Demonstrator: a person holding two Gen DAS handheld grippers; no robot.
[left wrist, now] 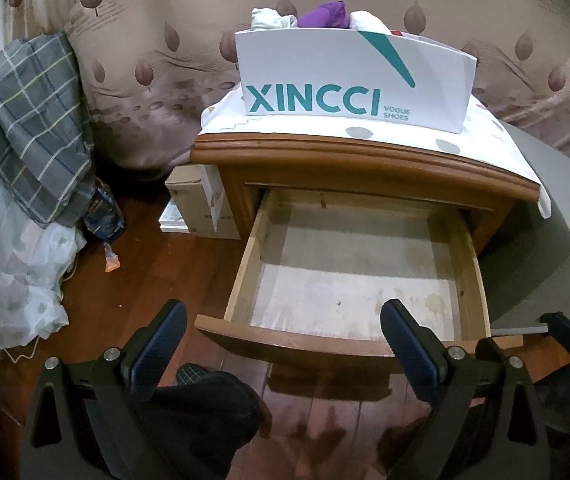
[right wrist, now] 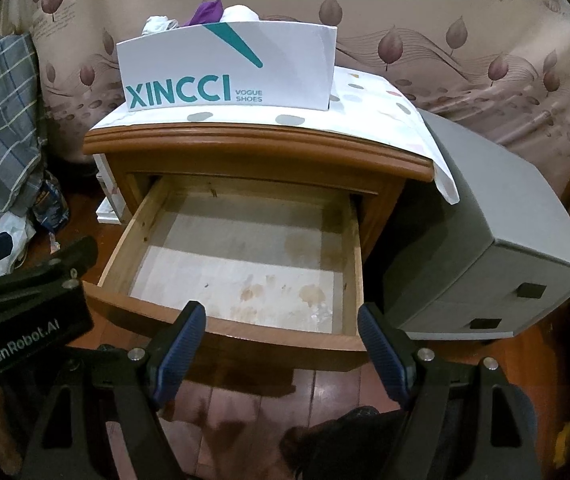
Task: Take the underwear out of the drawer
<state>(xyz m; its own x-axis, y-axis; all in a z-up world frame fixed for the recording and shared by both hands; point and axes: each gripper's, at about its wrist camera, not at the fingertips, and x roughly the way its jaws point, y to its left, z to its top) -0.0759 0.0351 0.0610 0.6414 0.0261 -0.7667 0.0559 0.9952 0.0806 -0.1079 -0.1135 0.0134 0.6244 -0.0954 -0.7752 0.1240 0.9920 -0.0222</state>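
Both hand-held grippers tilted down | left hand-held gripper spread | right hand-held gripper spread

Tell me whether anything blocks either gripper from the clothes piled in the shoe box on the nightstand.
Only the shoe box's own front wall; the clothes poke above its open top. The open drawer below shows nothing inside. Left gripper and right gripper are open, holding nothing.

Both wrist views near, angled down, sharing open drawer
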